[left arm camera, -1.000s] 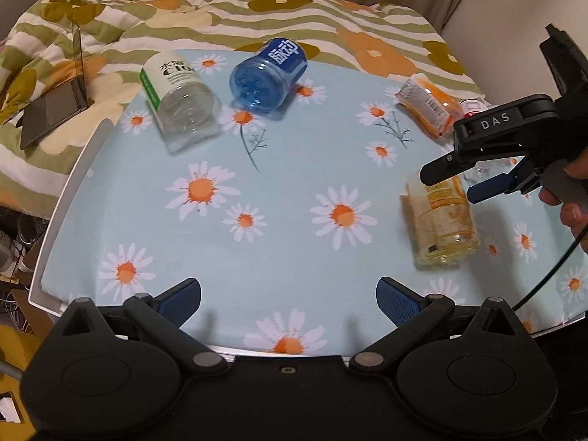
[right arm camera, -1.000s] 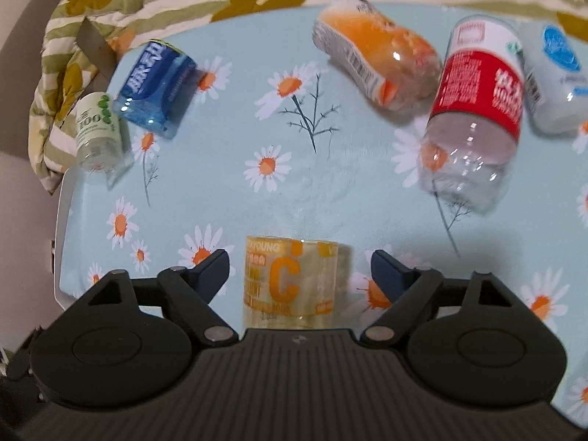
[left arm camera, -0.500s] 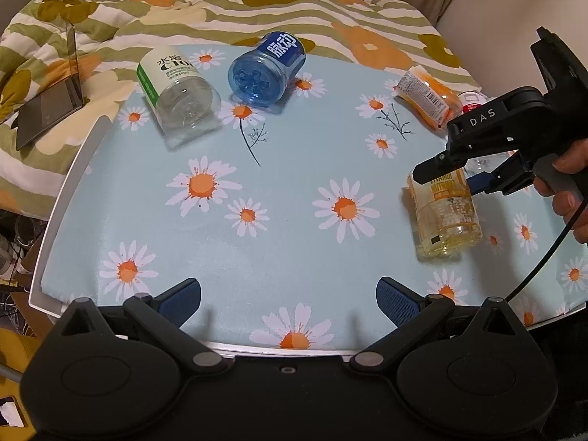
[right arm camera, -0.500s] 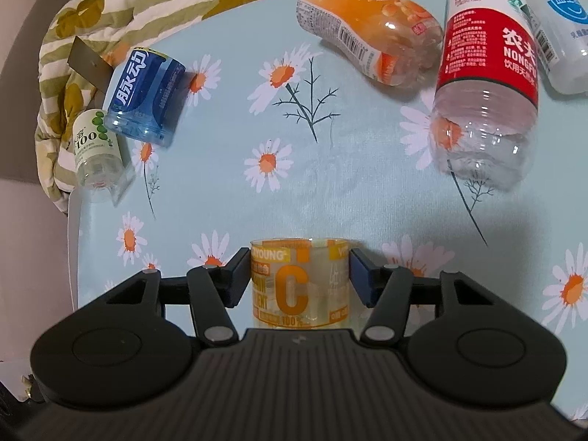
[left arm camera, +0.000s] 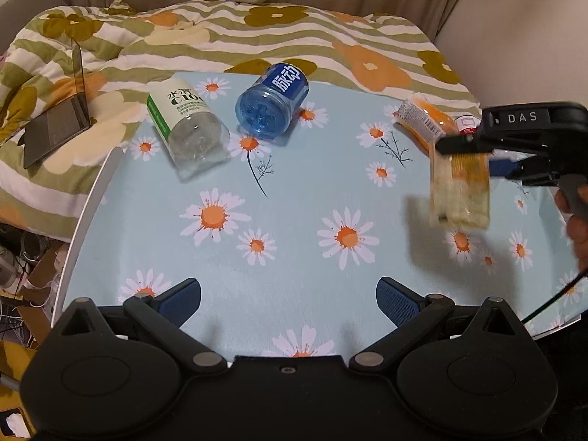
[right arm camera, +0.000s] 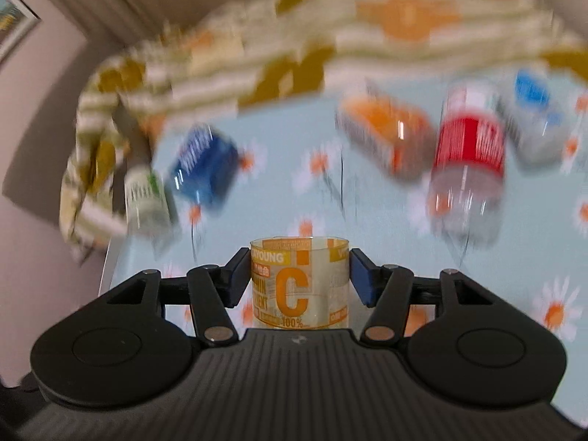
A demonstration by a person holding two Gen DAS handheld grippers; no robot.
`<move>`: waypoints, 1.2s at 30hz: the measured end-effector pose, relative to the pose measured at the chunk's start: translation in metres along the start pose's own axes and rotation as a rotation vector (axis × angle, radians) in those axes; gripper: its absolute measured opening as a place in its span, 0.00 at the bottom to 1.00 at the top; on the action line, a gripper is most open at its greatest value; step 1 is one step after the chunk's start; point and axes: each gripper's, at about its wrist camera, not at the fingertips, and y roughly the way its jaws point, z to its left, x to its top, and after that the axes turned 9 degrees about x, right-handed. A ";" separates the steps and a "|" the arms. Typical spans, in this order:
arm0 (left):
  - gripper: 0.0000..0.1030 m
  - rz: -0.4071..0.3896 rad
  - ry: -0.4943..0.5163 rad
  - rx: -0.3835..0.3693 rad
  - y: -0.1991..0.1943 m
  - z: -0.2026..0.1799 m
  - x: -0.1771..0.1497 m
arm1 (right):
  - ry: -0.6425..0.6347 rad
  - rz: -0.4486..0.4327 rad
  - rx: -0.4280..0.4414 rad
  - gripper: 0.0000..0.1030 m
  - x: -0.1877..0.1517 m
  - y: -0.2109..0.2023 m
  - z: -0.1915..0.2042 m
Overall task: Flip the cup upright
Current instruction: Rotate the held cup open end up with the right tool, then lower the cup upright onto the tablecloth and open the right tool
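The cup is a clear yellow cut-off bottle with an orange "C" label (right arm camera: 298,286). My right gripper (right arm camera: 298,275) is shut on it, one blue pad on each side. In the left wrist view the cup (left arm camera: 461,187) hangs lifted above the daisy tablecloth (left arm camera: 294,220), close to vertical and motion-blurred, held by the right gripper (left arm camera: 474,154) at its upper end. My left gripper (left arm camera: 288,296) is open and empty, low over the table's near edge.
Other cut bottles lie on their sides: a green-label one (left arm camera: 183,125), a blue one (left arm camera: 273,101), an orange one (left arm camera: 422,119), and a red-label one (right arm camera: 468,169) with a white-blue one (right arm camera: 533,117) beside it. A laptop (left arm camera: 58,125) rests on the flowered quilt at left.
My right gripper closed on the yellow cup, lifted it off the table and swung it from lying flat toward vertical. The left gripper stayed open, its view tilting up slightly.
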 end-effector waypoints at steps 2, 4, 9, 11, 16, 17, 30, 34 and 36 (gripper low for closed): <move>1.00 0.007 0.010 -0.004 0.003 -0.001 -0.001 | -0.060 -0.121 -0.053 0.70 -0.021 0.003 0.007; 1.00 0.009 0.029 0.002 0.004 -0.002 -0.004 | -0.125 -0.210 -0.100 0.70 -0.039 0.009 0.013; 1.00 -0.003 0.079 0.034 0.003 0.001 -0.018 | -0.239 -0.350 -0.166 0.70 -0.076 0.027 0.019; 1.00 -0.001 0.086 0.042 0.003 0.005 -0.024 | -0.265 -0.378 -0.188 0.71 -0.087 0.030 0.019; 1.00 0.008 0.086 0.049 0.003 0.013 -0.032 | -0.299 -0.388 -0.195 0.71 -0.101 0.025 0.023; 1.00 0.007 0.083 0.046 0.003 0.014 -0.032 | -0.296 -0.381 -0.194 0.71 -0.102 0.022 0.023; 1.00 -0.006 0.086 -0.008 -0.001 0.001 -0.031 | -0.317 -0.247 -0.197 0.71 -0.106 0.013 0.029; 1.00 -0.009 0.090 -0.001 -0.002 -0.001 -0.028 | -0.328 -0.227 -0.201 0.72 -0.104 0.013 0.030; 1.00 -0.012 0.089 0.001 -0.003 -0.002 -0.027 | -0.321 -0.217 -0.200 0.72 -0.102 0.014 0.029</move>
